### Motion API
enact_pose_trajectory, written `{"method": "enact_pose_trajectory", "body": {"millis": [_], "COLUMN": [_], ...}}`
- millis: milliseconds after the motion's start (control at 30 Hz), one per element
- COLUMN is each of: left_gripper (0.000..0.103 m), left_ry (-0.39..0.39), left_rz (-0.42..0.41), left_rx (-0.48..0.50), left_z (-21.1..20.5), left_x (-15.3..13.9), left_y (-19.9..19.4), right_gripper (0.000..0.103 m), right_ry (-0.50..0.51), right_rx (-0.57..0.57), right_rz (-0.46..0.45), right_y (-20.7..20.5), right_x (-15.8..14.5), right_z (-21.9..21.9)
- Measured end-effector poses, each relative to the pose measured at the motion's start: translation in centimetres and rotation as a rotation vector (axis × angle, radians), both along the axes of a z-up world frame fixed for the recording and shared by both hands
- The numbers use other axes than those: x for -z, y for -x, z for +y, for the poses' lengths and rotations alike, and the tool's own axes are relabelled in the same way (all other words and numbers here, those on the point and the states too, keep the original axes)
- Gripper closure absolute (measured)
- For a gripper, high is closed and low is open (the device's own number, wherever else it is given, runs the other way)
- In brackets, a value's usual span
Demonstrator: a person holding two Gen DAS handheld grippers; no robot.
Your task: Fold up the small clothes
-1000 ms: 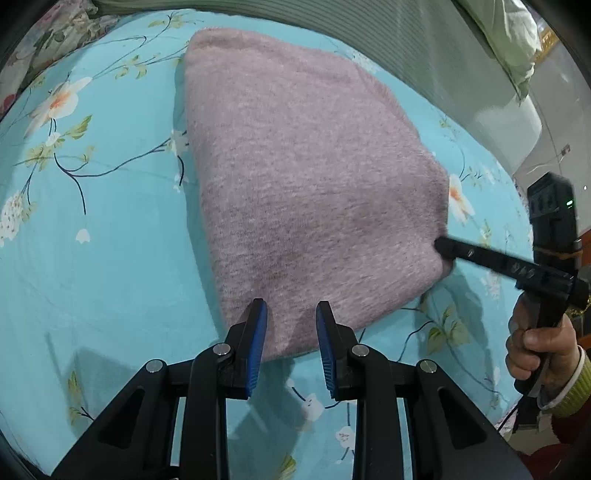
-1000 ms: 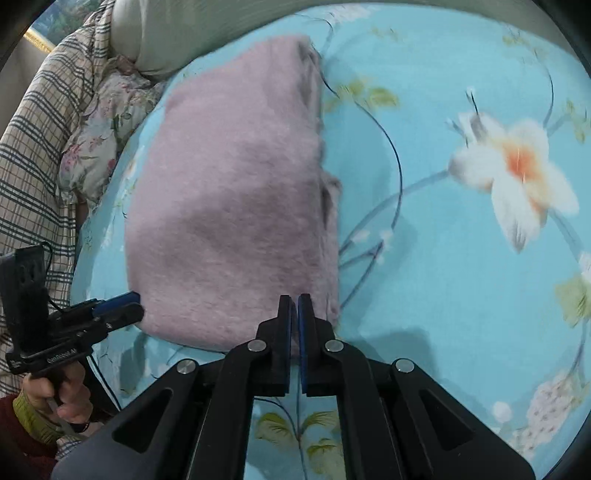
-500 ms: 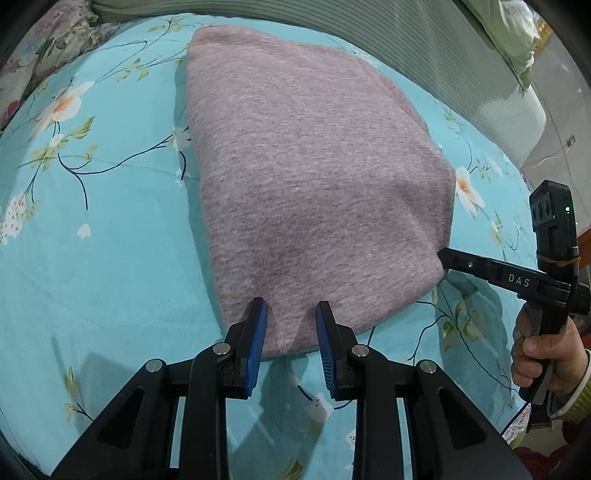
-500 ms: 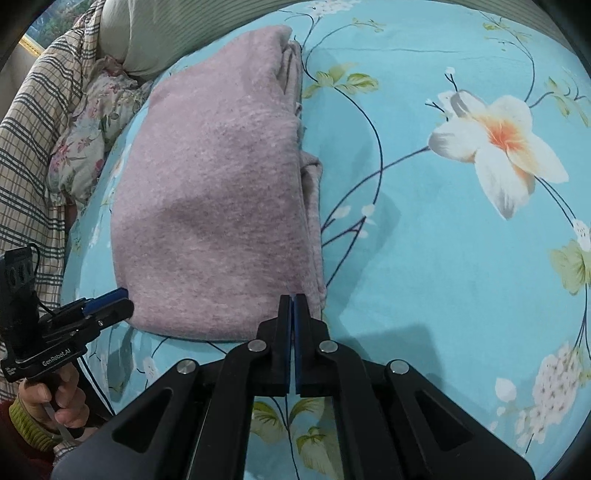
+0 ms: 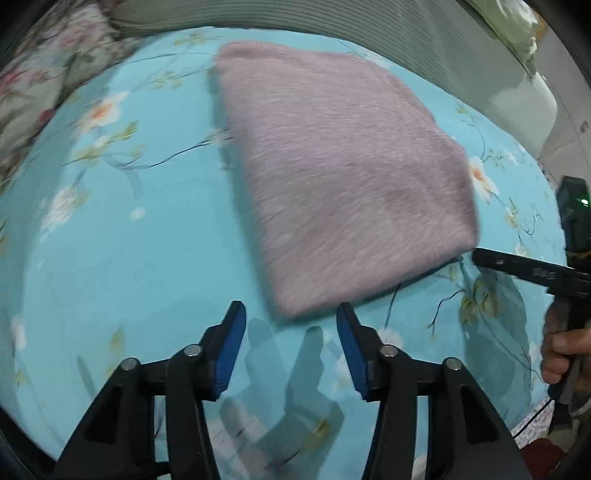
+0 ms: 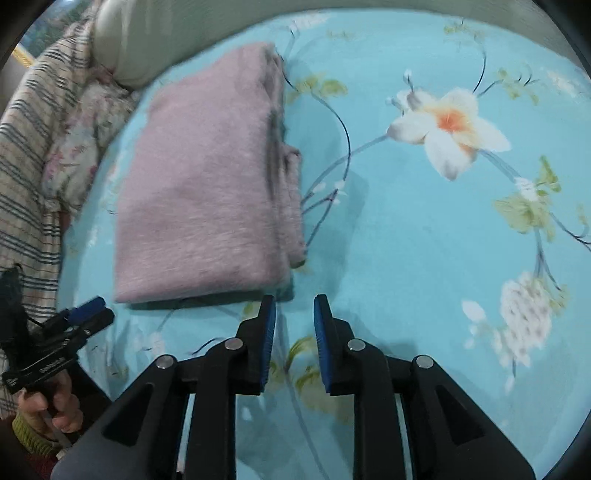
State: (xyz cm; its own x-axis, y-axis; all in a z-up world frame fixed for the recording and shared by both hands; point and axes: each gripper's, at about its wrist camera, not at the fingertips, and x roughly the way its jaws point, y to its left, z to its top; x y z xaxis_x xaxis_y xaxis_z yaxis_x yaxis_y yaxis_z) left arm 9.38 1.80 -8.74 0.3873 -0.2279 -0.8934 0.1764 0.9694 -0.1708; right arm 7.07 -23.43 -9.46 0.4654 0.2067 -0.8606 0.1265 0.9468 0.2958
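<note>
The folded mauve knit garment lies flat on a turquoise floral bedsheet, just ahead of both sets of tongs. Its near corner sits just beyond the left gripper, whose jaws have just been opening and stand apart with nothing between them. In the right wrist view the garment lies ahead and to the left of the right gripper, whose jaws have also just been opening; only sheet shows between them. Layered edges show along the garment's right side. Behind it are a striped grey-green cushion, a floral pillow and a checked cloth. Both views are motion-blurred, so the knit detail is indistinct. A hand at the frame edge appears to hold the other tool, partly cut off.
</note>
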Motion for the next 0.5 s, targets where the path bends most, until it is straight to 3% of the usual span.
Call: {"method": "enact_pose_trajectory", "body": {"millis": [67,267,367,500], "left_gripper": [0.046,0.023,0.022,0.022], "left_ry": [0.002,-0.094,-0.136,-0.272], "left_rz": [-0.004,-0.007,-0.019,-0.062], "left_rx": [-0.016,-0.052,-0.037,0.006], "left_z": [1.1,2.5,2.6,1.6], "left_x": [-0.3,-0.5,-0.5,-0.3], "left_y": [1.3,4.6,6.0,7.4], "right_gripper": [0.061,0.048,0.039,0.033], "right_ry": [-0.001,0.018,0.056,0.112], "right_rx": [0.001,-0.050,-0.099,-0.177], "right_rz": [-0.025,-0.047,-0.038,-0.029], "right_y": [1.0,3.5,4.2,5.2], "right_x": [-0.8,-1.5,-1.2,-1.1], "right_z": [0.3,2.3,4.0,5.7]}}
